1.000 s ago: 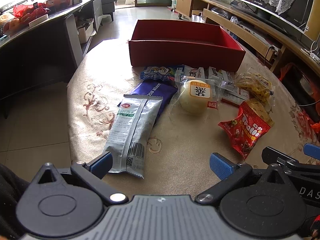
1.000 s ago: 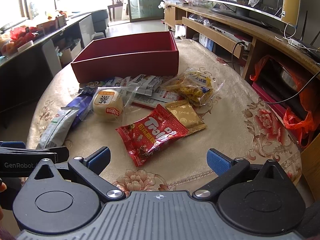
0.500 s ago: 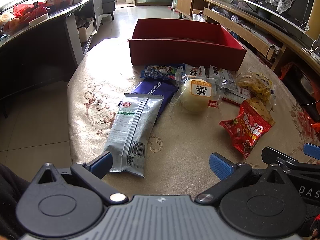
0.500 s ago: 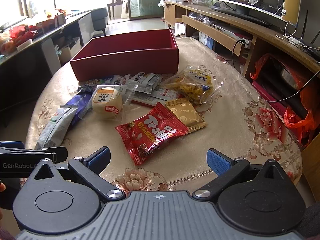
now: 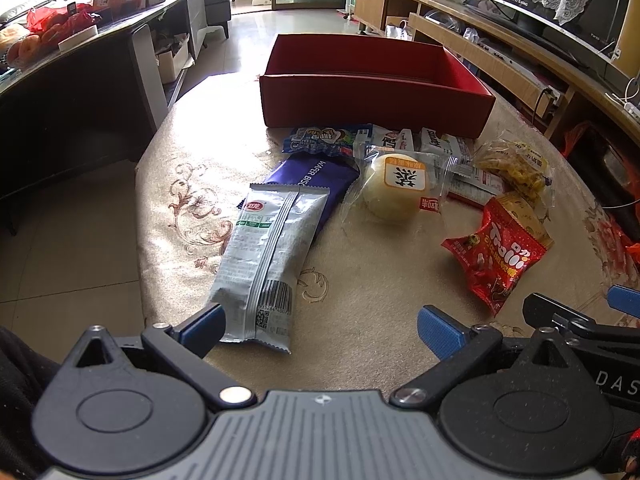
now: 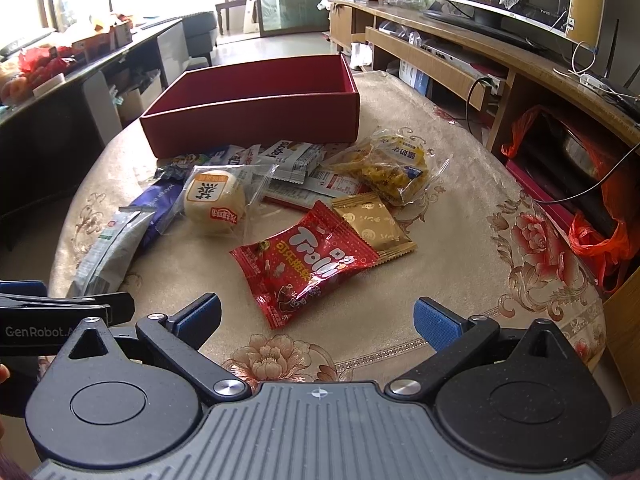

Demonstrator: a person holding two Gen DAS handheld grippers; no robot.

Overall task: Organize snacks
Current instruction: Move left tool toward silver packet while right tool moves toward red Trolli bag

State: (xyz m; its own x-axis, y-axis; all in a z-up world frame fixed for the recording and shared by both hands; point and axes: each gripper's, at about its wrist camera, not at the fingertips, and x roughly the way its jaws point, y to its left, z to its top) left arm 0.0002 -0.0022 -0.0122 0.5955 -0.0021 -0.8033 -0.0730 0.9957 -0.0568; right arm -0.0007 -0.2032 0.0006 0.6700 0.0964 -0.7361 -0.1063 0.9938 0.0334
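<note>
The left gripper (image 5: 318,328) hovers low over the table's (image 5: 372,280) near edge, jaws wide and holding nothing; the silver pack (image 5: 266,256) lies just ahead of its left finger, seam and barcode up. The right gripper (image 6: 316,316), equally wide and empty, faces the red Trolli bag (image 6: 304,264), which lies flat and crinkled just ahead of it, overlapping a gold sachet (image 6: 372,224). A wrapped bun (image 6: 214,202) lies mid-table, and the empty red box (image 6: 256,120) stands by the far edge.
</note>
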